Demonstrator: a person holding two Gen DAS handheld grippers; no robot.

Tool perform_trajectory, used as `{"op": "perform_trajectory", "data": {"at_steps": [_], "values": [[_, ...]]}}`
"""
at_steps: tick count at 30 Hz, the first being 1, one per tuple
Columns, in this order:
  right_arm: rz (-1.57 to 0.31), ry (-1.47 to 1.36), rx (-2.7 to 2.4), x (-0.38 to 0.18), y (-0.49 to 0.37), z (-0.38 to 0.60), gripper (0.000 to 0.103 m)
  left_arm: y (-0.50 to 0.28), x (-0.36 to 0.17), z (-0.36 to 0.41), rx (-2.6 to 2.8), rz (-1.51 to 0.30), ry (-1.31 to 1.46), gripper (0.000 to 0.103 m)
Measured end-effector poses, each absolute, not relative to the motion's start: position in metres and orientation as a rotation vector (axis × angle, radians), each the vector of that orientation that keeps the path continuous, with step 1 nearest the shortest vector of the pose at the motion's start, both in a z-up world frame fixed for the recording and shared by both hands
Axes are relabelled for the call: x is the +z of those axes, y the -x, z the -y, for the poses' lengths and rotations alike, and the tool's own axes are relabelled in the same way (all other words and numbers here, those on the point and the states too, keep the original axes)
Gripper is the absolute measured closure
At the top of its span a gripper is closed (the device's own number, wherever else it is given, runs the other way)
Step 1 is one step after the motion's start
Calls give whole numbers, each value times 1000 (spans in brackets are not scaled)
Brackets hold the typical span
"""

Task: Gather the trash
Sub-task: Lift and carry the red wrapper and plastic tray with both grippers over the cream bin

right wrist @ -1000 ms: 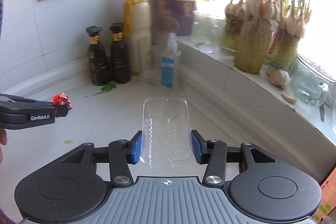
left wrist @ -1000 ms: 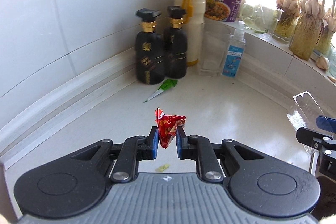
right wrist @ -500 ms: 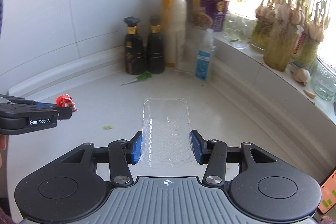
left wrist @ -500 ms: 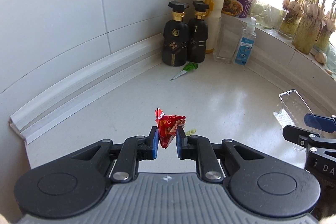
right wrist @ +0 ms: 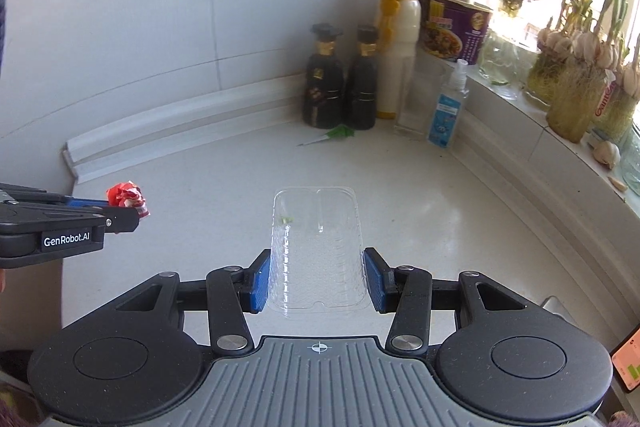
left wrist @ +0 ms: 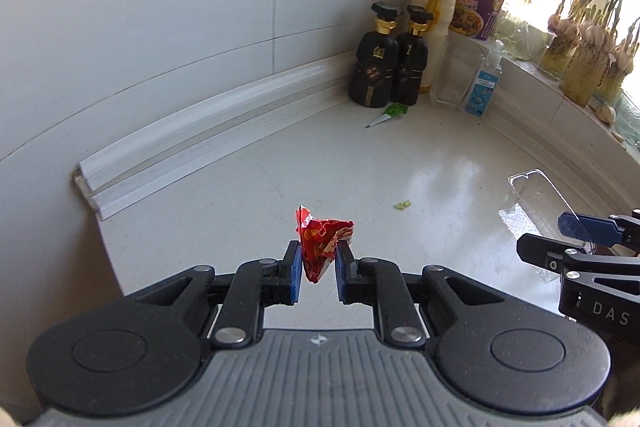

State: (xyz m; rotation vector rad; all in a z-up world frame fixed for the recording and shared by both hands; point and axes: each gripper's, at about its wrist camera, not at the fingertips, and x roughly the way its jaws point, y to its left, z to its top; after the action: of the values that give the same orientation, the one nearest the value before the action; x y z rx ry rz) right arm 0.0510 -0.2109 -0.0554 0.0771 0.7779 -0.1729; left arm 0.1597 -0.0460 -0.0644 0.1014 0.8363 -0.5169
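1. A white moulded skirting strip [left wrist: 208,131] runs along the foot of the white tiled wall, on the left of the pale countertop [left wrist: 400,163].
2. The left gripper [left wrist: 317,267] has its blue pads pinched on a crumpled red foil wrapper [left wrist: 322,243], which is held clear above the countertop near its front edge.
3. A small yellow-green scrap [left wrist: 403,205] lies on the countertop just beyond that wrapper.
4. A green leafy stem with a white stalk [left wrist: 390,113] lies at the foot of two black bottles with gold collars [left wrist: 390,67].
5. Right of them stand a tall white bottle with a yellow cap [right wrist: 398,43], a clear glass [left wrist: 450,79] and a clear pump bottle with a blue label [right wrist: 448,111].
6. The right gripper [right wrist: 318,279] presses its blue pads on the sides of a clear plastic blister tray [right wrist: 316,247], held above the countertop.
7. Sprouting garlic bulbs in jars [right wrist: 576,75] line the sill on the far right.
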Motion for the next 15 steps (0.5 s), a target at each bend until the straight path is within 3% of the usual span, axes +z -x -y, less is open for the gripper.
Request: {"op": "perform_trajectory", "data": {"at_steps": [15], "values": [[-832, -28, -34, -61, -45, 123, 58, -149, -80, -42, -434, -878, -1, 88]]}}
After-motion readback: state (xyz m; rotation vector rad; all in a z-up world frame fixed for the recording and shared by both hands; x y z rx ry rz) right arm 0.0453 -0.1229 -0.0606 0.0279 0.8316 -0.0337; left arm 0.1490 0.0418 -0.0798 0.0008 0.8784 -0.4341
